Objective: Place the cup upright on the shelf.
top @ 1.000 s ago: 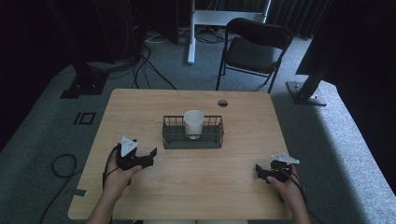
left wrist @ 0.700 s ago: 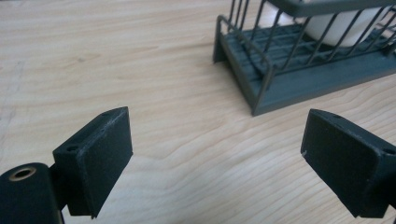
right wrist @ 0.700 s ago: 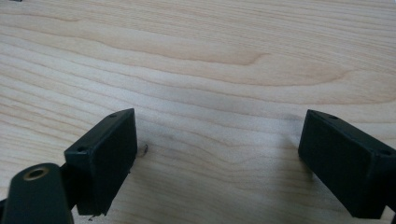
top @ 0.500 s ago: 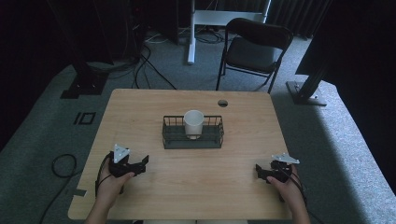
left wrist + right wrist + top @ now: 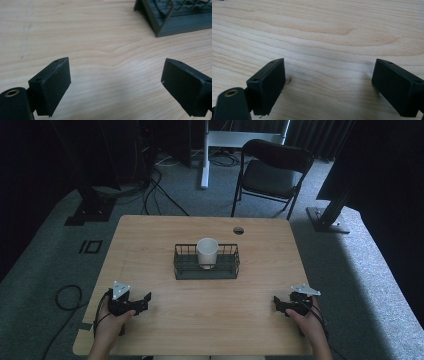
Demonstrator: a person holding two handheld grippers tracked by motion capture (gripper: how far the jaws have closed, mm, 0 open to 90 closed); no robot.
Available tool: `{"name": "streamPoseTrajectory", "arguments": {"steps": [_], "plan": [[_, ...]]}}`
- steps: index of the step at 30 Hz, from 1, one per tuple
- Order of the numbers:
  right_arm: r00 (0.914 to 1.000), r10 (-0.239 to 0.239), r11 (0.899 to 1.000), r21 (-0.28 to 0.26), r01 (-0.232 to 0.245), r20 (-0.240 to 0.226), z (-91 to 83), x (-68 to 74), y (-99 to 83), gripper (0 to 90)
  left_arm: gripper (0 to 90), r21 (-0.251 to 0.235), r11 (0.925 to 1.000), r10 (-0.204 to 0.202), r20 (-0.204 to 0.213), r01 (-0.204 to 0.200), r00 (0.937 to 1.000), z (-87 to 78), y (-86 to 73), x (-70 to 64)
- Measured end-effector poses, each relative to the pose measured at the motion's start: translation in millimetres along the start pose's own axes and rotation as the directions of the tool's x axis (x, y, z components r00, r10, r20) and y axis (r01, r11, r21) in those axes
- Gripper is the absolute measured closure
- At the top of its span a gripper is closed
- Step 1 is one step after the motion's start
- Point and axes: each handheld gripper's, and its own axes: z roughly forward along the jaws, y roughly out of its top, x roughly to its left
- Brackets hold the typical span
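A white cup (image 5: 207, 252) stands upright inside a dark wire basket (image 5: 182, 265) at the middle of the wooden table (image 5: 150, 235). My left gripper (image 5: 144, 300) rests low on the table near its front left corner, jaws wide open and empty. In the left gripper view the left gripper (image 5: 116, 85) faces bare wood, with a corner of the basket (image 5: 172, 20) at the upper right. My right gripper (image 5: 276, 304) sits near the front right edge, open and empty. Bare wood grain lies between the jaws of the right gripper (image 5: 329, 85) in its own view.
A round cable hole (image 5: 238, 230) sits near the table's far edge. Behind the table stands a black folding chair (image 5: 270, 172). Cables trail over the grey carpet at the left (image 5: 67, 295). A dark stand base (image 5: 327, 220) lies to the right of the table.
My left gripper has drawn back toward the front left edge and come down onto the table. The right gripper, the cup and the basket have stayed put.
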Motion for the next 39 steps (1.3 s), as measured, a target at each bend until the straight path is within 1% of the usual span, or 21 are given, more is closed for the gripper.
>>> {"name": "streamPoseTrajectory", "arguments": {"steps": [1, 2, 3, 4, 6, 8, 9, 12, 14, 15, 16, 19, 22, 24, 25, 26, 28, 30, 33, 36, 39], "plan": [[1.0, 0.0, 1.0, 0.0, 0.0, 0.0, 0.0, 0.0, 0.0, 11.2, 9.5, 0.003, 1.0, -0.003, -0.001, 0.003, 1.0, -0.4, -1.2, 1.8], [1.0, 0.0, 1.0, 0.0, 0.0, 0.0, 0.0, 0.0, 0.0, 11.2, 9.5, 0.009, 0.9998, -0.018, -0.005, 0.018, 0.9998, -0.5, -2.4, 3.5], [1.0, -0.001, 1.0, 0.0, 0.001, 0.0, 0.0, 0.0, 0.0, 11.2, 9.5, 0.03, 0.9992, -0.024, -0.034, 0.025, 0.9991, -0.6, -5.0, 6.9], [1.0, -0.001, 1.0, 0.0, 0.001, 0.0, 0.0, 0.0, 0.0, 11.2, 9.5, 0.03, 0.9992, -0.024, -0.034, 0.025, 0.9991, -0.6, -5.0, 6.9], [1.0, -0.001, 1.0, 0.0, 0.001, 0.0, 0.0, 0.0, 0.0, 11.2, 9.5, 0.046, 0.9981, -0.039, -0.053, 0.042, 0.9978, -0.8, -7.4, 10.3], [1.0, 0.0, 1.0, 0.0, 0.0, 0.0, 0.0, 0.0, 0.0, 11.2, 9.5, 0.057, 0.9979, -0.028, -0.07, 0.032, 0.9972, -0.4, -9.2, 12.8], [1.0, 0.0, 1.0, 0.0, 0.0, 0.0, 0.0, 0.0, 0.0, 11.2, 9.6, 0.053, 0.9972, -0.049, -0.081, 0.053, 0.9955, 0.0, -10.7, 15.6], [1.0, 0.0, 1.0, 0.0, 0.0, 0.0, 0.0, 0.0, 0.0, 11.2, 9.6, 0.063, 0.9963, -0.051, -0.093, 0.057, 0.9943, 0.1, -12.2, 18.1], [1.0, 0.0, 1.0, 0.0, 0.0, 0.0, 0.0, 0.0, 0.0, 11.2, 9.5, 0.064, 0.9955, -0.063, -0.111, 0.07, 0.9918, 0.2, -13.3, 20.9], [1.0, 0.0, 1.0, 0.0, 0.0, 0.0, 0.0, 0.0, 0.0, 11.2, 9.5, 0.08, 0.9935, -0.069, -0.142, 0.081, 0.9875, 0.1, -14.5, 24.0], [1.0, 0.0, 1.0, 0.0, 0.0, 0.0, 0.0, 0.0, 0.0, 11.2, 9.5, 0.08, 0.9935, -0.069, -0.142, 0.081, 0.9875, 0.1, -14.5, 24.0], [1.0, 0.0, 1.0, 0.0, 0.0, 0.0, 0.0, 0.0, 0.0, 11.2, 9.5, 0.087, 0.9903, -0.093, -0.167, 0.108, 0.9816, -0.9, -15.3, 28.0], [1.0, 0.0, 1.0, 0.0, 0.0, 0.0, 0.0, 0.0, 0.0, 11.2, 9.5, 0.117, 0.9845, -0.106, -0.191, 0.13, 0.9758, -1.1, -16.6, 30.8], [1.0, 0.0, 1.0, 0.0, 0.0, 0.0, 0.0, 0.0, 0.0, 11.2, 8.9, 0.124, 0.9844, -0.098, -0.201, 0.125, 0.9746, -1.7, -16.9, 31.8], [1.0, 0.0, 1.0, 0.0, 0.0, 0.0, 0.0, 0.0, 0.0, 11.2, 8.9, 0.132, 0.9853, -0.081, -0.205, 0.109, 0.9755, -1.2, -17.1, 31.1], [1.0, 0.0, 1.0, 0.0, 0.0, 0.0, 0.0, 0.0, 0.0, 11.2, 8.9, 0.132, 0.9853, -0.081, -0.205, 0.109, 0.9755, -1.2, -17.1, 31.1], [1.0, -0.001, 1.0, 0.0, 0.001, 0.0, 0.0, 0.0, 0.0, 11.2, 8.9, 0.144, 0.9853, -0.059, -0.214, 0.091, 0.975, -0.4, -16.9, 29.7], [1.0, -0.001, 1.0, 0.0, 0.001, 0.0, 0.0, 0.0, 0.0, 11.2, 8.4, 0.146, 0.9844, -0.065, -0.223, 0.099, 0.9727, 0.4, -16.3, 28.6], [1.0, 0.0, 1.0, 0.0, 0.0, 0.0, 0.0, 0.0, 0.0, 11.2, 8.2, 0.137, 0.9832, -0.084, -0.246, 0.121, 0.9655, 2.2, -15.5, 26.3], [1.0, 0.0, 1.0, 0.0, 0.0, 0.0, 0.0, 0.0, 0.0, 11.2, 8.2, 0.128, 0.9792, -0.116, -0.286, 0.158, 0.9511, 4.8, -13.9, 22.5], [1.0, 0.0, 1.0, 0.0, 0.0, 0.0, 0.0, 0.0, 0.0, 11.2, 8.2, 0.119, 0.9762, -0.137, -0.311, 0.182, 0.9406, 6.7, -12.8, 20.2]]}}
